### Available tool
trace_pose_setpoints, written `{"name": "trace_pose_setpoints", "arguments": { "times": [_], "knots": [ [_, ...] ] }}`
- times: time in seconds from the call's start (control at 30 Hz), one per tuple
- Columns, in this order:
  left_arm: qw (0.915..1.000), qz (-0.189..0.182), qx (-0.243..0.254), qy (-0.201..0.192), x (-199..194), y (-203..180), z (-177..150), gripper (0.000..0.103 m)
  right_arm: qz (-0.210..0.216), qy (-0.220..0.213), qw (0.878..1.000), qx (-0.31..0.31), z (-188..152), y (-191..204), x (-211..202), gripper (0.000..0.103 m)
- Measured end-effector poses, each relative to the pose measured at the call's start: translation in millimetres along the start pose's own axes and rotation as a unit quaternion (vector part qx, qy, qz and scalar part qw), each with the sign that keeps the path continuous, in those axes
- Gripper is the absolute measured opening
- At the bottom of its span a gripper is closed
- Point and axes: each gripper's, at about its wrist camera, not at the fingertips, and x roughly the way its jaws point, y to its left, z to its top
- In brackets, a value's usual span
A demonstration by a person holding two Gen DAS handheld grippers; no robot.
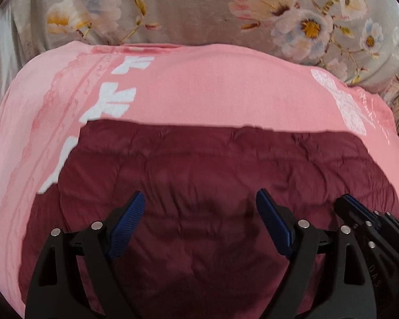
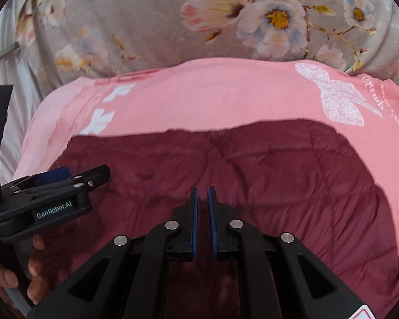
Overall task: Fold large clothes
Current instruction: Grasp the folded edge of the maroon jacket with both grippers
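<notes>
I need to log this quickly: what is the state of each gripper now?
Left gripper: open, holding nothing, above the maroon quilted jacket.
Right gripper: nearly closed, narrow gap between the pads, nothing between them.

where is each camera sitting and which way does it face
Left wrist view: sits on the left hand-held gripper, looking forward and down over the maroon quilted garment; its open fingers show, with the right hand-held gripper at its right edge.
Right wrist view: sits on the right hand-held gripper, jaws nearly closed and empty; the left one and the person's fingers appear.
Both share the pink sheet and floral bedding.
</notes>
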Motion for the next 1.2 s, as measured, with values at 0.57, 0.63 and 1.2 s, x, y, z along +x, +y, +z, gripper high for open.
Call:
{"name": "trace_pose_setpoints", "arguments": {
  "times": [0.57,0.63,1.2],
  "knots": [
    [0.9996,0.02,0.014,-0.014,20,-7,-29,0.09,0.006,0.017,1.0,0.023,-18,-8,16,0.009],
    [0.9995,0.022,0.016,-0.013,21,-8,-29,0.091,0.005,0.018,1.0,0.022,-18,-7,17,0.009],
    [0.999,0.034,0.025,-0.013,25,-11,-30,0.093,-0.003,0.02,1.0,0.015,-19,-6,22,0.009]
  ]
}}
